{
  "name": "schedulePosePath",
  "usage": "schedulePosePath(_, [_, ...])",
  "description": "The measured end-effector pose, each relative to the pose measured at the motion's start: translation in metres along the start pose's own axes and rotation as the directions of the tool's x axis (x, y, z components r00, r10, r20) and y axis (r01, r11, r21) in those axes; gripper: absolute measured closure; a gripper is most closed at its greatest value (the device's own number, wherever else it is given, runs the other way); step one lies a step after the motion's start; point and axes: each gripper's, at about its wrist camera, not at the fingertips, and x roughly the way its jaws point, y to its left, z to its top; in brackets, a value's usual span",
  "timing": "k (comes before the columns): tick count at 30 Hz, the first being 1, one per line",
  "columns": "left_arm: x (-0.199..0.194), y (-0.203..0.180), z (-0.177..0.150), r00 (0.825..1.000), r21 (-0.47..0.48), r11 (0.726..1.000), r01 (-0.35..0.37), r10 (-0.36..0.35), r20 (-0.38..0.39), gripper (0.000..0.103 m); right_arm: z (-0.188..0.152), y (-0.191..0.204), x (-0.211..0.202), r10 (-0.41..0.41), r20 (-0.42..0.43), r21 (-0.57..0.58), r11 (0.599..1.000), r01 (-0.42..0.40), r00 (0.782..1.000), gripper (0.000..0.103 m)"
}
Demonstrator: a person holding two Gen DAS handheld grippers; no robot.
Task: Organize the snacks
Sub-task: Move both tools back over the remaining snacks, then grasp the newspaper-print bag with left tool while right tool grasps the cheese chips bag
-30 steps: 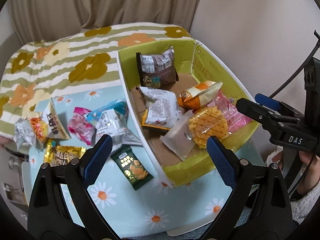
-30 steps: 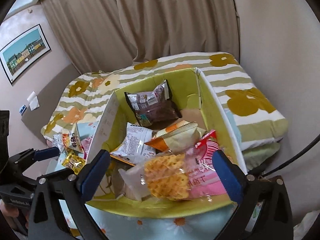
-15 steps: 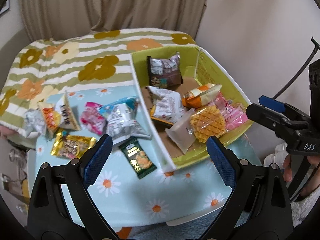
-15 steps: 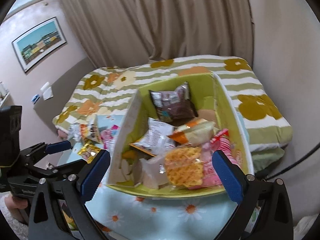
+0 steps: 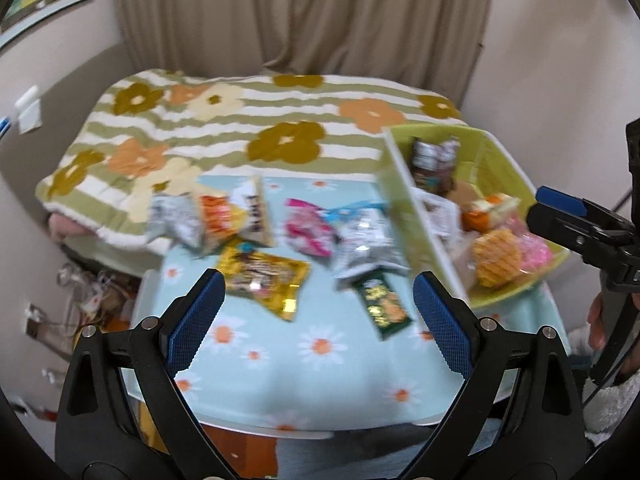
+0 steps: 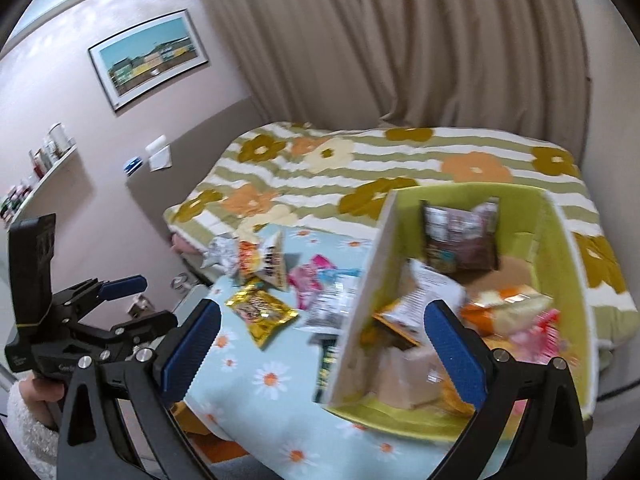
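The bed, under a green-striped flowered cover, filled the far side of the room. In front of it stood the table with its pale blue daisy cloth. A green box sat at the table's right end, holding a dark brown packet propped against its far wall, an orange packet, a waffle in clear wrap and a pink packet.

Both claws hung above the table's near edge, tilted down toward it. The left claw was released, its blue pads spread wide with nothing between them. The right claw was likewise released and empty, straddling the box's near left wall; a hand in a fleecy white sleeve gripped the left tool's handle.

Loose snacks lay on the cloth left of the box: a silver packet, a pink one, a gold packet just beyond the left claw's left pad, and a small dark green packet near the box.
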Motion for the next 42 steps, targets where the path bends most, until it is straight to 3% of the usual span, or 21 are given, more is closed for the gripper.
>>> schedulePosePath(9, [0.039, 0.119, 0.033, 0.999, -0.092, 0.995, -0.036, 0.033, -0.035, 0.008, 0.044, 0.044, 0.094, 0.045, -0.076, -0.027, 0.999, -0.047, 0.996, 0.001])
schedulePosePath(13, [0.073, 0.171, 0.057, 0.996, -0.104, 0.994, -0.026, 0.018, -0.083, 0.008, 0.059, 0.061, 0.145, 0.043, -0.136, -0.03, 0.998, -0.048, 0.99, 0.001])
schedulePosePath(18, [0.131, 0.224, 0.076, 0.983, -0.13, 0.991, 0.035, -0.058, -0.176, 0.008, 0.07, 0.074, 0.209, 0.044, -0.212, -0.01, 0.999, -0.047, 0.976, 0.001])
schedulePosePath(23, [0.188, 0.256, 0.081, 0.954, -0.165, 0.98, 0.109, -0.15, -0.261, 0.008, 0.069, 0.079, 0.262, 0.026, -0.299, -0.015, 0.999, -0.032, 0.954, 0.001])
schedulePosePath(29, [0.243, 0.272, 0.079, 0.901, -0.214, 0.956, 0.201, -0.266, -0.343, 0.008, 0.061, 0.081, 0.307, 0.038, -0.364, -0.003, 0.999, -0.042, 0.931, 0.001])
schedulePosePath(37, [0.283, 0.274, 0.073, 0.849, -0.23, 0.939, 0.255, -0.331, -0.412, 0.008, 0.054, 0.078, 0.345, 0.048, -0.42, 0.023, 0.999, -0.042, 0.906, 0.001])
schedulePosePath(42, [0.294, 0.274, 0.069, 0.831, -0.227, 0.934, 0.275, -0.35, -0.433, 0.008, 0.049, 0.079, 0.36, 0.047, -0.443, 0.031, 0.999, -0.037, 0.896, 0.001])
